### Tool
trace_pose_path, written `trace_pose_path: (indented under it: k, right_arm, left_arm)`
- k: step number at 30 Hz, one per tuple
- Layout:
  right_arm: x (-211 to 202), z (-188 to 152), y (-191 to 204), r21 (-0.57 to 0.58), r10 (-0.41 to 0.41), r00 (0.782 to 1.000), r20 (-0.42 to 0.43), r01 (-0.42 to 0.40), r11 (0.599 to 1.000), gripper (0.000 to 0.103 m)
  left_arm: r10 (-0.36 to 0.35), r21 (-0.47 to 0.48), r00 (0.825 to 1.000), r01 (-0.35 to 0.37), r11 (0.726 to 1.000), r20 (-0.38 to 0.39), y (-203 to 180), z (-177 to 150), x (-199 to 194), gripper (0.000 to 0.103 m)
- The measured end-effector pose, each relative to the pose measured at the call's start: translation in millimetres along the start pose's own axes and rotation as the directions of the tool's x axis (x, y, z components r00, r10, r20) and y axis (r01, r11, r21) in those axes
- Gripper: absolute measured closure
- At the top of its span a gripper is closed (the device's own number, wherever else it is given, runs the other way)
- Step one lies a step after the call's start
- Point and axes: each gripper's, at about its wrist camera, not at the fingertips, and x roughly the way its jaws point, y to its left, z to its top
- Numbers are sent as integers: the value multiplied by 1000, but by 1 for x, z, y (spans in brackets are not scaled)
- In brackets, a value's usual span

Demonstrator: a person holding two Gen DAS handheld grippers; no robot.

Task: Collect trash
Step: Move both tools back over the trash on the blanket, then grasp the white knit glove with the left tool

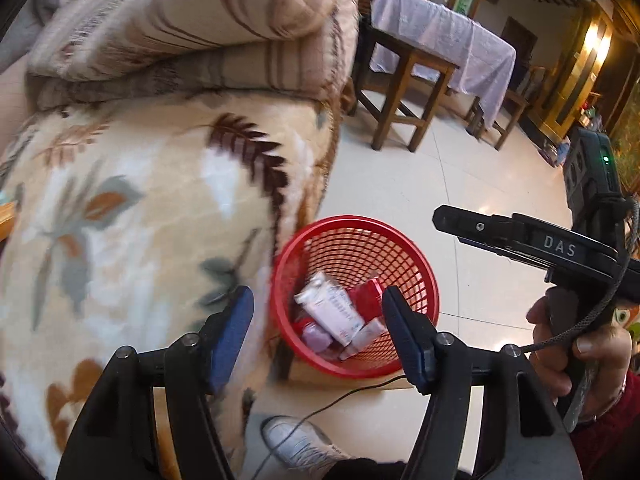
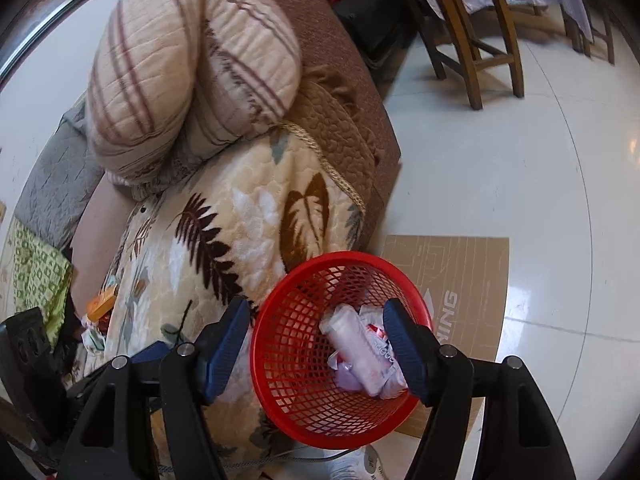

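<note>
Left gripper (image 1: 318, 320) fingers wide, nothing between. Right gripper (image 2: 316, 332) fingers wide too, bare. Red basket (image 1: 416, 264) on floor below both finger gaps, wrappers (image 1: 334, 312) inside, beside leaf-print blanket (image 1: 140, 208).

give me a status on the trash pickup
Left hand-held gripper open, empty. Right hand-held gripper open, empty. Red basket holds wrappers. Nothing blocking.

One red basket (image 2: 280, 360) is sitting by the sofa, one cardboard sheet (image 2: 460, 276) is lying underneath, and two wooden stools (image 1: 404, 92) are standing beyond.
</note>
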Motion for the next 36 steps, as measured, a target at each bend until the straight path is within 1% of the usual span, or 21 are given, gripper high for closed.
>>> trace_pose_path:
  k: [2,5,9,13,15,18,20,22,23,25,27,28,29,30,32,33,36]
  right_arm:
    - [-1,-2,15,-40,15,1000,-9,-16,999,29]
    - [2,-9,45,-118,36,999,-38,-40,992,29]
    - [4,-21,94,-224,70,995,-73,-84,971,29]
    - [6,-32,142,-295,93,991,-99,-119,948,29]
    - [7,-35,166,-330,102,989,-109,-133,935,29]
    - [9,-39,202,-370,116,986,-124,-154,916,29]
    - [13,-40,228,-389,133,982,-134,-176,904,29]
    - [18,-40,252,-399,146,979,-144,-193,896,28]
    - [23,-40,265,-400,150,977,-149,-199,895,28]
    - [34,-39,287,-385,148,976,-159,-199,901,28]
    - [48,-41,308,-352,162,971,-174,-215,911,27]
    - [52,-43,313,-343,166,971,-175,-218,914,27]
    - [57,-49,321,-343,177,969,-173,-228,912,27]
    - [60,-55,325,-350,186,967,-173,-237,906,27]
    - [69,-67,329,-370,199,963,-183,-255,893,27]
    - [75,-72,328,-377,199,960,-195,-261,889,27]
    - [87,-74,324,-360,184,956,-227,-258,896,27]
  left_arm:
    - [25,-11,1000,-25,1000,11,9,-8,-19,37]
    - [55,-55,998,-53,997,30,28,-21,-47,37]
    - [100,-109,993,-93,990,56,57,-37,-82,36]
    - [153,-198,985,-135,971,79,94,-53,-115,35]
    - [181,-263,979,-150,953,98,118,-61,-133,32]
    - [238,-367,963,-178,913,126,160,-71,-158,29]
    - [283,-438,950,-202,876,128,191,-76,-170,28]
    - [332,-524,937,-228,821,112,227,-80,-177,27]
    - [344,-555,933,-234,798,101,242,-81,-177,26]
    - [371,-626,926,-247,740,74,278,-83,-175,26]
    - [383,-666,922,-254,702,52,305,-79,-168,26]
    - [387,-679,921,-253,689,49,315,-76,-165,26]
    - [379,-686,924,-239,688,58,324,-72,-161,26]
    - [361,-685,931,-227,693,57,332,-67,-153,26]
    - [362,-692,931,-233,683,44,344,-59,-138,26]
    - [352,-700,935,-223,679,44,351,-55,-128,26]
    - [309,-733,951,-209,647,1,361,-48,-96,26]
